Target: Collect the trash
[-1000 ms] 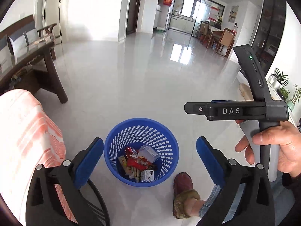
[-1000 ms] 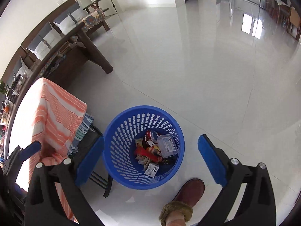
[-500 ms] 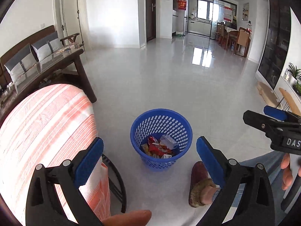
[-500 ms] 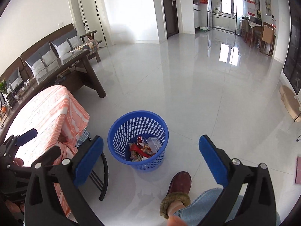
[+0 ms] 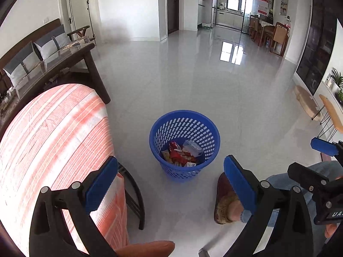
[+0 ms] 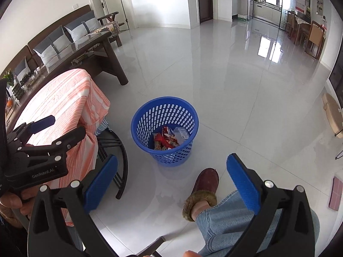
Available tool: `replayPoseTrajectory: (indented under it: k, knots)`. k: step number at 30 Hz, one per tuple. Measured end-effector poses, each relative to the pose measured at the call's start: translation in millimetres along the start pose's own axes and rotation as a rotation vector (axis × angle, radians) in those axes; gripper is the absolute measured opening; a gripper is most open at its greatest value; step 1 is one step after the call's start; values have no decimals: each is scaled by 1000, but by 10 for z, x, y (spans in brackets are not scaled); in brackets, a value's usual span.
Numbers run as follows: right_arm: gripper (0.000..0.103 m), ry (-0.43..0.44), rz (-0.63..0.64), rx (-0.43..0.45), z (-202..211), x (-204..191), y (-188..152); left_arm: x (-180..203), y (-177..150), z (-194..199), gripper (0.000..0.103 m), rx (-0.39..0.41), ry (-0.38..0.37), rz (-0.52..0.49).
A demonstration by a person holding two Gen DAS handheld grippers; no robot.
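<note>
Both the left gripper (image 5: 170, 186) and right gripper (image 6: 171, 184) gape empty; the blue basket (image 5: 158, 128) of trash (image 5: 182, 154) sits ahead, below, roughly equidistant

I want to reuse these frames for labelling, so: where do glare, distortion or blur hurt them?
Left wrist view: window glare on the glossy floor, strong fisheye bending at the edges, striped cloth partly washed out; blue basket sharp. Right wrist view: similar floor glare, curved walls, basket and slipper crisp.
</note>
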State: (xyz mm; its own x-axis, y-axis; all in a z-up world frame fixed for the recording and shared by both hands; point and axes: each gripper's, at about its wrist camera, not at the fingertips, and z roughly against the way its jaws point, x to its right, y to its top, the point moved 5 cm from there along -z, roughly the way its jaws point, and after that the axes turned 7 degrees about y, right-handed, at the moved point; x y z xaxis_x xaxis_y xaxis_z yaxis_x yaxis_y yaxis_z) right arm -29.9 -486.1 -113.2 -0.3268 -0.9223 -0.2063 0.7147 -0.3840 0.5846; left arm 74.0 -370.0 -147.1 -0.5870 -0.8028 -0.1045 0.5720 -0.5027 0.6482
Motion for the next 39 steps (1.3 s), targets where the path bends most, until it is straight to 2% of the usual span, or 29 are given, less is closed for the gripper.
replayPoseTrajectory:
  k: [12,39]
  knots:
    - [98,9,12,-26,-51,-122,-88,11,-18,-57,98,-23,31,-11]
    - [98,14,16,-41,-88,-183,-95,30,-43,-115,98,-44,30,-22]
